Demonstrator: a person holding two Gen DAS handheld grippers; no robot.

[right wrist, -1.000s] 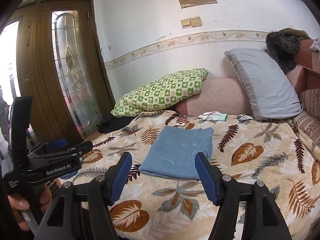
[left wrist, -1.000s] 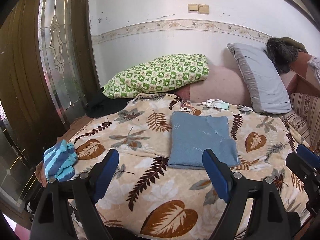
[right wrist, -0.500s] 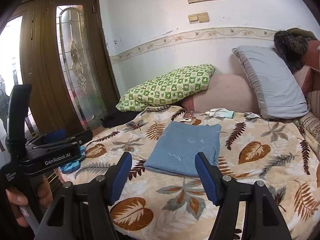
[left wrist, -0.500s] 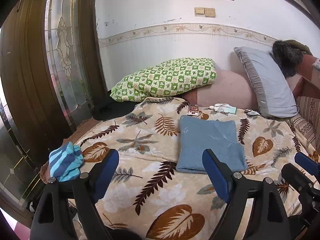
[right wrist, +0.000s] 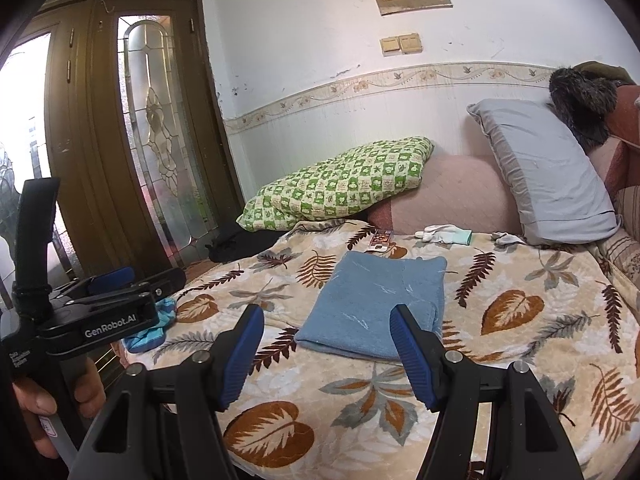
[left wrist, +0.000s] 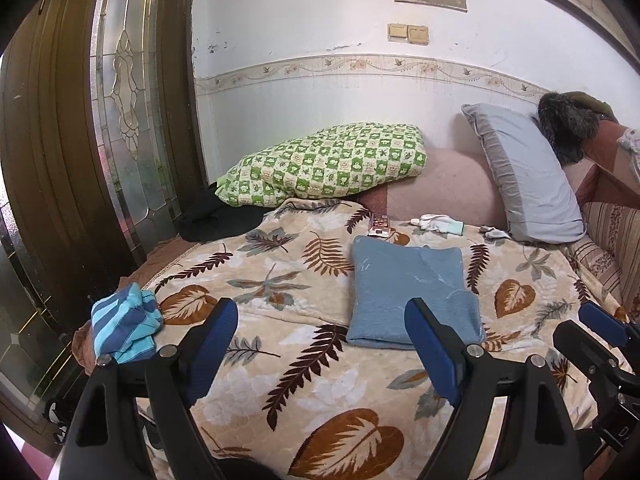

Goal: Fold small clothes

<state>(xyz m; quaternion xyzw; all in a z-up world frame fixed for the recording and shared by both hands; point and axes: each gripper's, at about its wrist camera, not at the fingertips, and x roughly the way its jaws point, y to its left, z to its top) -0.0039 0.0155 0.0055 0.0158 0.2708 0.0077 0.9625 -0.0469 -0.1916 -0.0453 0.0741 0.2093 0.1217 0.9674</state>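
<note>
left wrist view first: the left gripper (left wrist: pixel 322 344) hangs over the leaf-print blanket (left wrist: pixel 280 364), jaws spread wide with nothing between them. at about one o'clock from it lies the blue folded garment (left wrist: pixel 408 284), flat on the blanket, a neat rectangle, its near edge partly behind the right-hand pad. over at nine o'clock, at the bed's edge, sits a striped blue cloth (left wrist: pixel 122 328), bunched up, well apart from the folded piece. up at twelve o'clock the green checked pillow (left wrist: pixel 324 164) leans by the wall, and at two o'clock the grey pillow (left wrist: pixel 524 176) stands tilted. a small white and teal glove (left wrist: pixel 440 224) lies just beyond the folded garment's far edge. at three o'clock, the right gripper (left wrist: pixel 596 332) pokes into frame, only partly seen.

right wrist view now: the right gripper (right wrist: pixel 326 350) is released too, pads apart, empty, held above the blanket (right wrist: pixel 520 320). the blue folded garment (right wrist: pixel 380 300) sits dead ahead at twelve o'clock, untouched. at nine o'clock the left gripper (right wrist: pixel 132 276) shows side-on, gripped by a hand (right wrist: pixel 44 408) at the lower left. beneath it the striped blue cloth (right wrist: pixel 154 330) peeks out. green checked pillow (right wrist: pixel 340 184) at twelve, grey pillow (right wrist: pixel 548 172) at two.
</note>
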